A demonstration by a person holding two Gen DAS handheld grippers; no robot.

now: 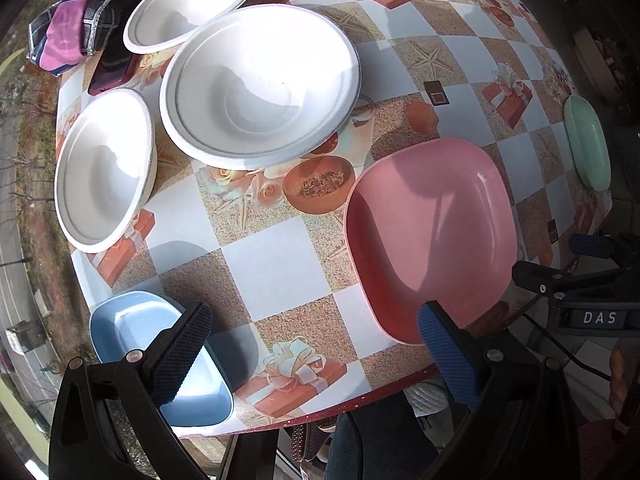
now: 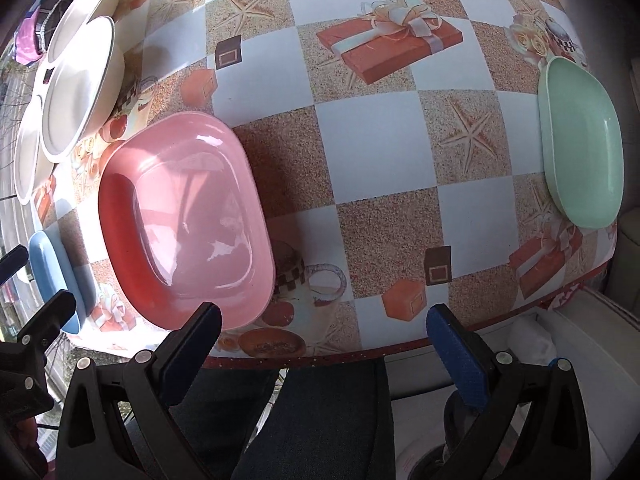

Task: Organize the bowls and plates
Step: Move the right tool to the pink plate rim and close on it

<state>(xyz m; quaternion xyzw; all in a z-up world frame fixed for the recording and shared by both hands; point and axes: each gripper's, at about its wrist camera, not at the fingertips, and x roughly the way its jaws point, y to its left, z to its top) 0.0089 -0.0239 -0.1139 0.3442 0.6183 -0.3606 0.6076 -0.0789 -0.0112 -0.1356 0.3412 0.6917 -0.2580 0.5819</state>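
- Checkered oilcloth printed with gift boxes and starfish covers the table [image 1: 280,248], which carries six dishes in all: three white bowls and three coloured plates.
- Three white bowls sit grouped at the far left: a large one [image 1: 260,84] in the middle, a second [image 1: 190,6] behind it, a third [image 1: 106,170] to its left near the table edge. Whether their rims touch cannot be told.
- One pink plate [image 1: 430,236] lies near the front edge, between the two other plates and apart from both.
- One blue plate [image 1: 160,356] lies at the front left corner, partly hidden by a finger of the left hand-held gripper.
- One green plate [image 2: 580,140] lies at the right edge, well apart from the pink one.
- One folded patterned cloth [image 1: 80,12] lies beyond the bowls, with a dark red flat object [image 1: 114,70] beside it.
- Left hand-held gripper [image 1: 316,356]: fingers spread wide, holding nothing, above the front edge.
- Right hand-held gripper [image 2: 324,356]: fingers spread wide, empty, its left finger over the pink plate's near rim.
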